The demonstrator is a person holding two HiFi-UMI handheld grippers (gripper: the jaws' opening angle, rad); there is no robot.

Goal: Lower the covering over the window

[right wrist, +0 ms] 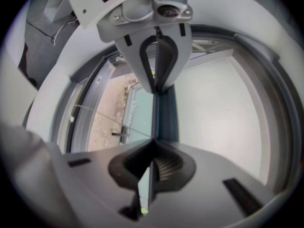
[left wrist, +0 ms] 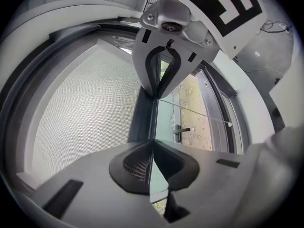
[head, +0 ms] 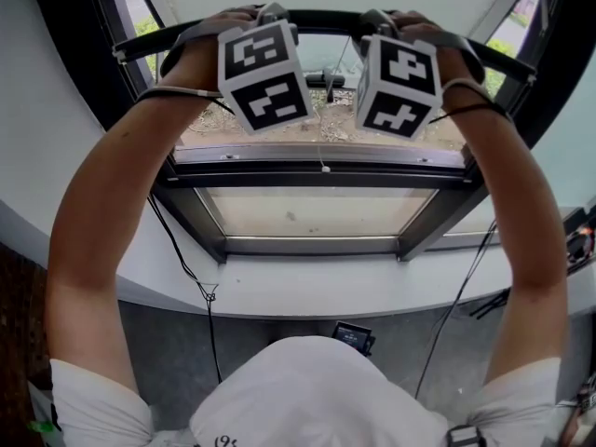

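The covering is a pale mesh blind (left wrist: 80,113), also visible in the right gripper view (right wrist: 213,108). Its dark bottom bar (head: 326,19) arcs across the top of the head view. My left gripper (head: 270,17) is raised to the bar, its jaws closed on the bar's edge (left wrist: 145,113). My right gripper (head: 377,19) holds the same bar (right wrist: 164,110) just to the right, jaws pressed together on it. A thin pull cord with a white bead (head: 324,168) hangs from the bar's middle. Below the bar, the window glass (head: 317,210) is uncovered.
A black window handle (left wrist: 180,131) sits on the frame behind the cord. Gravel ground (head: 326,128) shows outside. A white sill (head: 279,287) runs below the dark frame. Cables (head: 200,287) hang in front of the sill, with a small dark device (head: 352,335) on the floor.
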